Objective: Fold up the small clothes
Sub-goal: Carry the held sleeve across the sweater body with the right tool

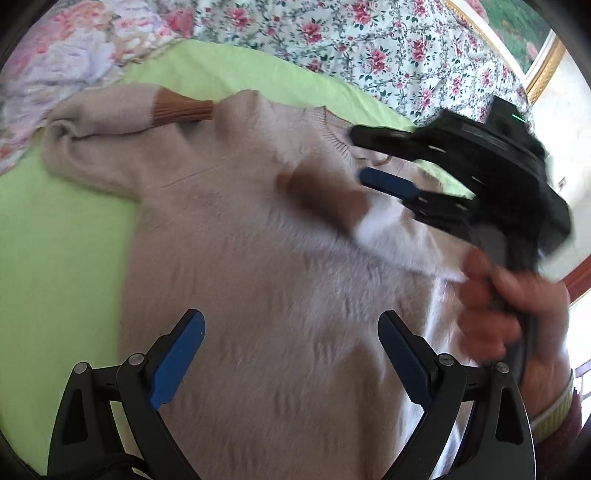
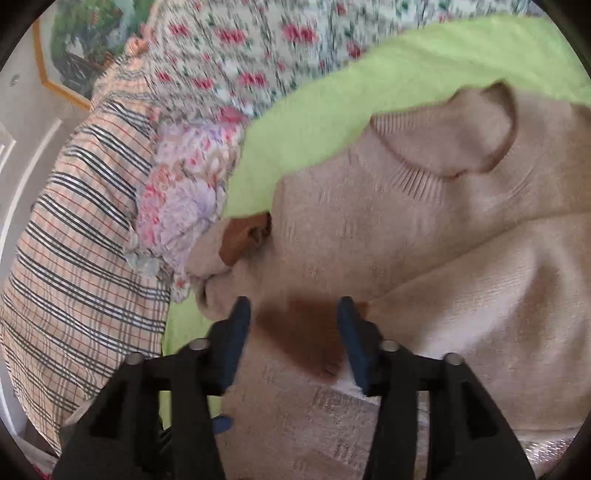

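Note:
A small beige knit sweater (image 1: 236, 229) with brown cuffs lies flat on a green sheet (image 1: 55, 236). One sleeve is folded across the chest, its brown cuff (image 1: 188, 109) near the collar. My left gripper (image 1: 291, 332) is open and empty above the sweater's body. My right gripper (image 1: 354, 158) hovers open over the other sleeve, whose brown cuff (image 1: 321, 192) lies across the chest. In the right wrist view the right gripper (image 2: 293, 310) is open with that cuff (image 2: 299, 332) between its fingers, and the ribbed collar (image 2: 417, 177) lies ahead.
A floral quilt (image 1: 369, 48) borders the green sheet (image 2: 369, 85) at the back. A plaid pillow (image 2: 74, 240) and a pastel floral cushion (image 2: 184, 184) lie at the side. A framed picture (image 1: 517, 29) hangs on the wall.

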A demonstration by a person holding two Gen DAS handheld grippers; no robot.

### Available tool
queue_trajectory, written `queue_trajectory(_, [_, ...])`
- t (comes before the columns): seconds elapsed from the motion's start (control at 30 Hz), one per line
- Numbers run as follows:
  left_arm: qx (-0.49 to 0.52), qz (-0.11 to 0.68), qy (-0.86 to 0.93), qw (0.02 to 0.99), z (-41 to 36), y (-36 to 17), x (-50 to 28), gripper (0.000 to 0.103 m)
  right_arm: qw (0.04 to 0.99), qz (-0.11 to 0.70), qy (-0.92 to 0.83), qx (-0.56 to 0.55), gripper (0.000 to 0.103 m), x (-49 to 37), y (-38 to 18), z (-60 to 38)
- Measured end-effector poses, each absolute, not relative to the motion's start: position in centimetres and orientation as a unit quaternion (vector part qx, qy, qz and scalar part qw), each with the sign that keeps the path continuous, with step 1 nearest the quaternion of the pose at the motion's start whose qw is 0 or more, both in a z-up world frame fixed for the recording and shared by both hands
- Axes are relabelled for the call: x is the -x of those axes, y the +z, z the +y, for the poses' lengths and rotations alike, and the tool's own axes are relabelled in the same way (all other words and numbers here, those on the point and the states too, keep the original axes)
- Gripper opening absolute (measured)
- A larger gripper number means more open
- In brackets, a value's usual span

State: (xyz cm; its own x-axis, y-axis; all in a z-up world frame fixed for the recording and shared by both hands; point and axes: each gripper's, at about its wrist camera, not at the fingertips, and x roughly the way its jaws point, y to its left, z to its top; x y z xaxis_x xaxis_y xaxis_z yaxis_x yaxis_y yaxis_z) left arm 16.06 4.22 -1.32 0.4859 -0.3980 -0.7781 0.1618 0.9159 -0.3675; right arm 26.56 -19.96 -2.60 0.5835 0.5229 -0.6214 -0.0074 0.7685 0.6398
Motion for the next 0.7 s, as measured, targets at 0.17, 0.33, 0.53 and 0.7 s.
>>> queue_trajectory(0.17, [0.171,0.498,-0.203,0.826,2.4,-3.1,-21.7,0.095,0.857,0.392,0.119,-0.313,0.053,-22.8,-0.1,-23.9])
queue_trajectory(0.33, [0.250,0.495,-0.232,0.799,2.3,-3.9,-25.7,0.096,0.868,0.369,0.064,-0.327,0.053,-17.2,0.4,-28.3])
queue_trajectory(0.53, [0.263,0.484,-0.255,0.795,2.1,-4.2,-28.3,0.002,0.873,0.351,0.012,-0.337,0.053,-12.9,0.8,-31.5])
queue_trajectory(0.7, [0.194,0.408,-0.231,0.862,3.2,-0.6,-25.8,0.005,0.880,0.344,-0.022,-0.328,0.053,-10.8,0.9,-33.9])
